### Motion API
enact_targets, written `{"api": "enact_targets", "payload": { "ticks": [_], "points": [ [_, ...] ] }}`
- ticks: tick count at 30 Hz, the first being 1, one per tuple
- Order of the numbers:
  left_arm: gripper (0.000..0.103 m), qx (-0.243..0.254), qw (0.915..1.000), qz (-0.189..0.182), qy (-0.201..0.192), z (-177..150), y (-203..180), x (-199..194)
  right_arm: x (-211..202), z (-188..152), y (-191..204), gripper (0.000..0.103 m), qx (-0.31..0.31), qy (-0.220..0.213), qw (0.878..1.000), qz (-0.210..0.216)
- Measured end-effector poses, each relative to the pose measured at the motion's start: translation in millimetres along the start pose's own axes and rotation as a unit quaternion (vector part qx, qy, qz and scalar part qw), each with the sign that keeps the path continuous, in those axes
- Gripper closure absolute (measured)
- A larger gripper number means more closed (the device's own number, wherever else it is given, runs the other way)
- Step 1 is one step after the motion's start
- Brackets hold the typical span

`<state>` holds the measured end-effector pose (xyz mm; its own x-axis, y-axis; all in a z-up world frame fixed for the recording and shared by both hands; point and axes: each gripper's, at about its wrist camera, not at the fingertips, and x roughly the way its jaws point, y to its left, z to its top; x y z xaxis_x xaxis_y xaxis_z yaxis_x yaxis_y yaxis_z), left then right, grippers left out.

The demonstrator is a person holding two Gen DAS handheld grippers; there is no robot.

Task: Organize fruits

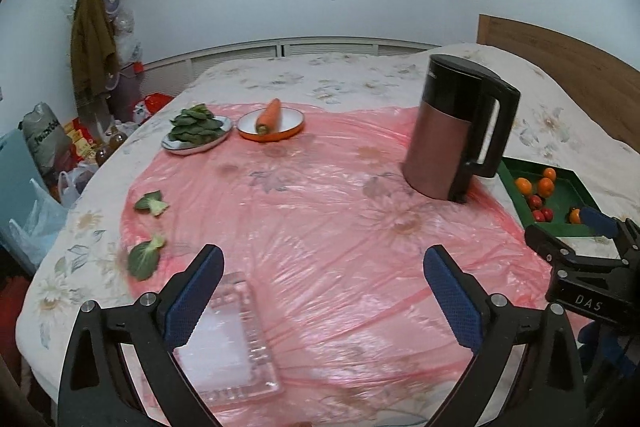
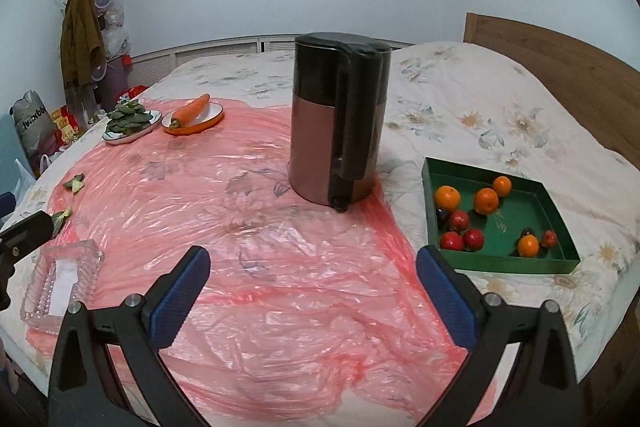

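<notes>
A green tray lies on the bed at the right and holds several oranges and several small red fruits. In the left wrist view the same tray shows behind the kettle. My right gripper is open and empty above the pink plastic sheet, left of the tray. My left gripper is also open with nothing between its fingers. A clear glass dish lies under its left finger. The right gripper appears at the right edge of the left wrist view, in front of the tray.
A tall brown and black kettle stands between the sheet and the tray. At the far left a plate holds green leaves and an orange bowl holds a carrot. Two loose leaves lie near the sheet's left edge.
</notes>
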<state>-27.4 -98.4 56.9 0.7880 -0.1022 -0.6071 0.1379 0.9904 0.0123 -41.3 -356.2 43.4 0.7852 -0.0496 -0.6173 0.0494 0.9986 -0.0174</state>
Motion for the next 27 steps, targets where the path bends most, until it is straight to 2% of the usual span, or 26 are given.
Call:
{"api": "enact_targets", "payload": {
  "ticks": [8,14,27],
  "points": [
    [0.005,-0.009,1.0000,0.003,0.002,-5,17,-4,-6,2,10,0.000,-0.008,-0.002,1.000,-0.014],
    [0.004,-0.004,0.9999,0.005,-0.011,-7,18,-9,-9,2,13,0.000,-0.015,-0.004,1.000,-0.022],
    [0.004,-0.006,1.0000,0.004,-0.006,-8,21,-11,-13,3,12,0.000,-0.018,-0.007,0.999,-0.032]
  ]
}}
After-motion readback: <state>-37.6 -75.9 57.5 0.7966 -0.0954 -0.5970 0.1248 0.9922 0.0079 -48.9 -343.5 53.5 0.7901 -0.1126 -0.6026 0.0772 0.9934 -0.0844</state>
